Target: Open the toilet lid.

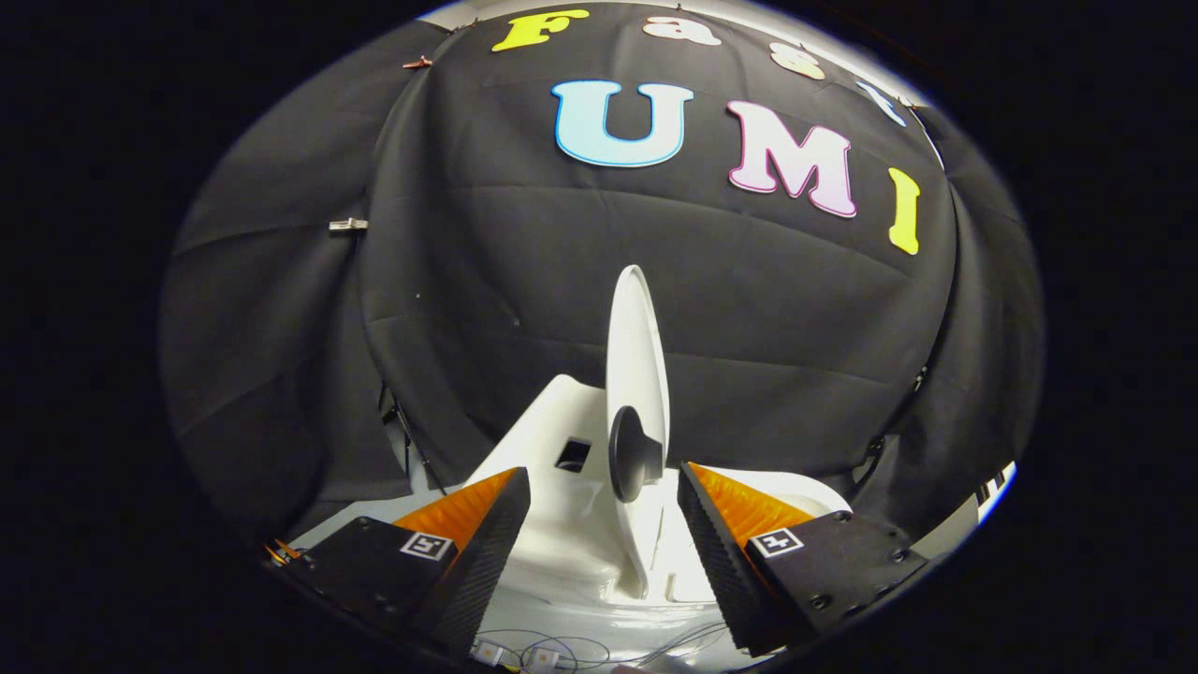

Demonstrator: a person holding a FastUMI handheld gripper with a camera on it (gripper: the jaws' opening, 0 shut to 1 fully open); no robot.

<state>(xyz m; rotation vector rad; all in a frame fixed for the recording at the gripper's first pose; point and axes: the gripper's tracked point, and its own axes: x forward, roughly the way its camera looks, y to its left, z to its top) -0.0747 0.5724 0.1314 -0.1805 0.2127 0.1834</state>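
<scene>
Gripper [604, 487] fingers stand spread wide apart at the bottom of the frame, clamped on nothing, with a clear gap on each side of the toilet lid between them. Starting at the left, a metal clip [347, 225] pins a fold of the black cloth wall [449, 309] at mid-height, and a smaller clip [417, 63] sits near the upper left. Lower down, the left finger [487, 524] rises from its dark mount, which carries a square marker tag [427, 545]. Just right of that fingertip the white toilet [562, 524] shows a small dark rectangular opening [573, 455] in its body. In the centre the toilet lid [638, 346] stands raised, upright and seen nearly edge-on, with a dark round knob [632, 455] on its lower part, level with the fingertips. Right of it stands the right finger [716, 524]. Thin wires [562, 648] lie on the pale surface at the bottom centre.
</scene>
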